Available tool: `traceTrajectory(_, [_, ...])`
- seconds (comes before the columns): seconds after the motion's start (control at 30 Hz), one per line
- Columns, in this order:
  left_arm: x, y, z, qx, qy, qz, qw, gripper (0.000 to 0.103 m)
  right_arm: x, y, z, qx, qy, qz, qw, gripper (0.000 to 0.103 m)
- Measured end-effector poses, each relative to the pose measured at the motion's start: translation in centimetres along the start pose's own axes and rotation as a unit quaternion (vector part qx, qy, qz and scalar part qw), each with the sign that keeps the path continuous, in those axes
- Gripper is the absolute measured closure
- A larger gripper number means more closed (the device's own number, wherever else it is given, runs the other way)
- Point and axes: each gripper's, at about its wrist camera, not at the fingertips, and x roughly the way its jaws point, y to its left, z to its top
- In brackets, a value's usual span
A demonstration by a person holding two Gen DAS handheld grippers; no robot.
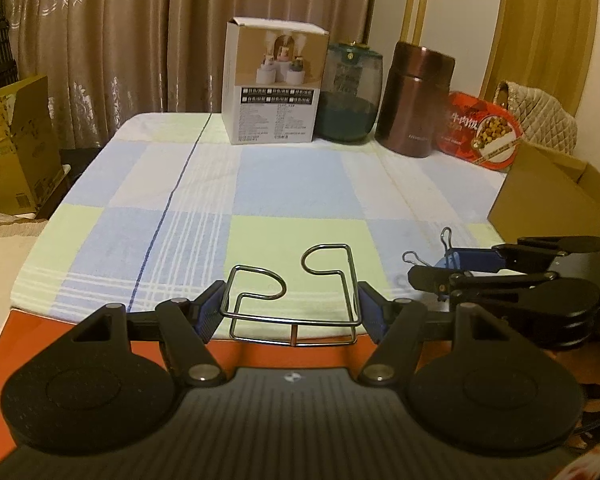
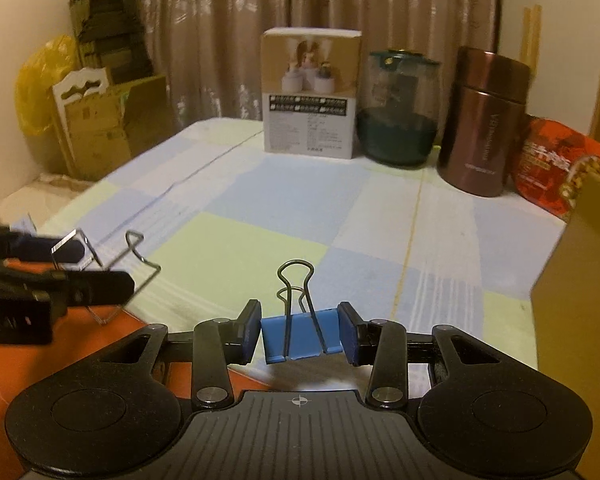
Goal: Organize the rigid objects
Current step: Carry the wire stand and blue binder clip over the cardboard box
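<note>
blue binder clip [image 2: 302, 334]: clamped between right hand-held gripper [image 2: 302, 334] pads, above checked counter [image 2: 300, 208]. wire rack [image 1: 292, 300]: gripped by left hand-held gripper [image 1: 292, 312], over counter's near edge.

Blue binder clip [image 2: 302, 334], silver wire rack [image 1: 292, 300], checked cloth [image 1: 260, 184] (pale blue, green, white).

no print is sharp enough to read on the white box [image 2: 310, 96] or brown flask [image 2: 485, 120].
</note>
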Motion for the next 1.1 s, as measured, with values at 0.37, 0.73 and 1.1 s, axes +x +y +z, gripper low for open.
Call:
traceTrajectory(0.37, [-5.7, -2.7, -1.0, -0.006, -0.021, -0.011, 0.9997, 0.038, -8.6, 0.4, 0.2, 0.068, -0.011, -0.011, 0.998, 0.065])
traceTrajectory(0.73, [-14.6, -6.9, -3.0, -0.016, -0.041, -0.007, 0.999, 0.038, -19.5, 1.4, -2.5, 0.075, -0.05, -0.03, 0.996, 0.065])
traceTrajectory(1.1, [-21.5, -13.0, -4.2, -0.032, -0.039, -0.047, 0.9976, 0.038, -29.5, -0.9, -7.5, 0.114, -0.046, -0.071, 0.99, 0.065])
